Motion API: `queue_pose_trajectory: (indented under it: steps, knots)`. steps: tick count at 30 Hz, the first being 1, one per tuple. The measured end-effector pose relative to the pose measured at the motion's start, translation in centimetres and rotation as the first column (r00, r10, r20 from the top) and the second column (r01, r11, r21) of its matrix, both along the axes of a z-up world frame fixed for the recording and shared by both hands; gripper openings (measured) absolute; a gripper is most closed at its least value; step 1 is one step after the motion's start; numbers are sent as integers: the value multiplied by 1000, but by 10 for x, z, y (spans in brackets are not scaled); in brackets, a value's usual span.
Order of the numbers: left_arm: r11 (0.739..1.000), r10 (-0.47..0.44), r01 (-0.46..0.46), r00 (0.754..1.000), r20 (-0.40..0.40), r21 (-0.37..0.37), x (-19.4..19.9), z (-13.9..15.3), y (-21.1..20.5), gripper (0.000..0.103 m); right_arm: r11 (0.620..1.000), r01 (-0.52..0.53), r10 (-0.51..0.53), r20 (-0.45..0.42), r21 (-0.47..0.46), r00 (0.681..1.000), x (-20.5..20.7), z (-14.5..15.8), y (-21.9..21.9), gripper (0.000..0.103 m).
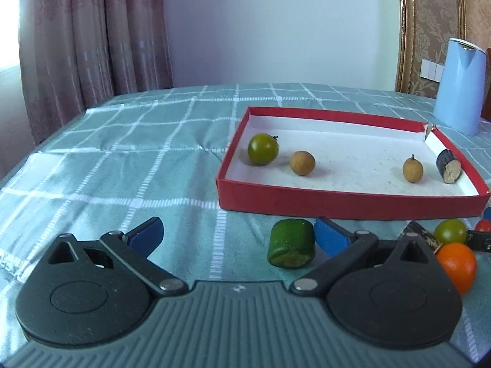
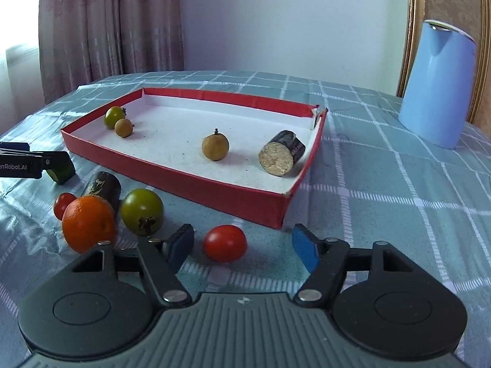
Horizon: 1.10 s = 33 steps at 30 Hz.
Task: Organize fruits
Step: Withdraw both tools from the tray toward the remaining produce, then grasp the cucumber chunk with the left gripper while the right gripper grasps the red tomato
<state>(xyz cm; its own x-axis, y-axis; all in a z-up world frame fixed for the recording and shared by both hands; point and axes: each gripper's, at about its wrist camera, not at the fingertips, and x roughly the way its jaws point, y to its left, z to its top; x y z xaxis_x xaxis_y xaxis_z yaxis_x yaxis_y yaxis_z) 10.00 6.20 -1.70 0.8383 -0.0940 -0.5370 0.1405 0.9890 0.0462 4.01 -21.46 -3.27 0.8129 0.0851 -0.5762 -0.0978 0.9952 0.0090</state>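
Red tomato (image 2: pixel 225 243) sits between the right claw's (image 2: pixel 242 247) apart fingers, untouched. Left claw (image 1: pixel 239 236) gapes wide beside a green chunk (image 1: pixel 291 247).

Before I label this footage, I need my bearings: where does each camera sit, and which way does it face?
Left wrist: on the left gripper, low over the checked cloth, facing the shallow red cardboard box; a green cylinder piece lies between its open blue-padded fingers.
Right wrist: on the right gripper, facing the same box from its other end; a small red tomato sits between its fingers, untouched.
Shared: box, orange, pale blue kettle.
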Motion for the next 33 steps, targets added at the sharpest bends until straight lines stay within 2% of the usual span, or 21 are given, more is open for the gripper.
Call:
queue_pose_trajectory:
  steps: [5, 11, 14, 17, 20, 24, 29, 33]
  knots:
    - [998, -54, 55, 998, -27, 19, 1, -3, -9, 103, 1000, -9, 9, 3, 0, 1000, 0, 0, 1, 61]
    - [998, -53, 54, 998, -42, 37, 3, -5, -12, 103, 1000, -9, 9, 1, 10, 1000, 0, 0, 1, 61]
    - [997, -45, 50, 996, -82, 62, 11, -9, -16, 103, 1000, -9, 9, 0, 26, 1000, 0, 0, -1, 60]
    - [998, -46, 49, 996, -75, 37, 11, -8, -12, 89, 999, -13, 13, -2, 45, 1000, -1, 0, -5, 60]
    - [998, -54, 55, 996, -77, 13, 11, -8, -9, 80, 999, -13, 13, -1, 43, 1000, -1, 0, -5, 60]
    - [996, -84, 86, 995, -51, 30, 5, -7, -13, 53, 999, -13, 13, 0, 49, 1000, -2, 0, -6, 60]
    - [996, -89, 90, 994, -56, 15, 4, -7, -11, 52, 999, -10, 10, 0, 45, 1000, -1, 0, -5, 58]
    - [996, -89, 90, 995, -55, 19, 4, -7, -12, 52, 1000, 6, -6, 7, 26, 1000, -2, 0, -4, 52]
